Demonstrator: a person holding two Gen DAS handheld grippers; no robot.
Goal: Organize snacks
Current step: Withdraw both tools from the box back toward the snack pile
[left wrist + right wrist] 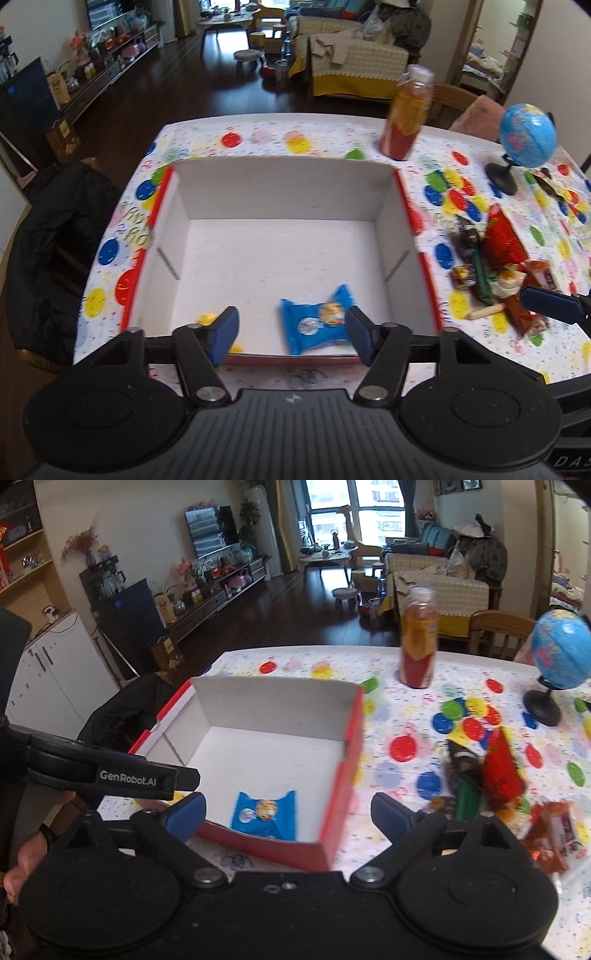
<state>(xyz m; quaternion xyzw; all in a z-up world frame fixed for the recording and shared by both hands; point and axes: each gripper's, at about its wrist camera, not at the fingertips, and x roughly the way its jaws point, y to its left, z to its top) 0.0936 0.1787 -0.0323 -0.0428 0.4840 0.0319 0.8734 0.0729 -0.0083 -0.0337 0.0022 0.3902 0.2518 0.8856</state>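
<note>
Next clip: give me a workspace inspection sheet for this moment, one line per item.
Surface: table under a balloon-print cloth.
Job's things: open box, white inside and red outside, holding a blue snack packet and a small yellow item; a snack pile waits on the cloth to the box's right.
Clutter: bottle and globe standing behind the pile.
Grippers: left hand-held gripper open, nothing between its pads, above the box's near edge; right hand-held gripper open, empty.
Cables: nothing seen.
Surroundings: living room with dark floor, sofa, television; a dark jacket hangs on a chair at the table's left.
</note>
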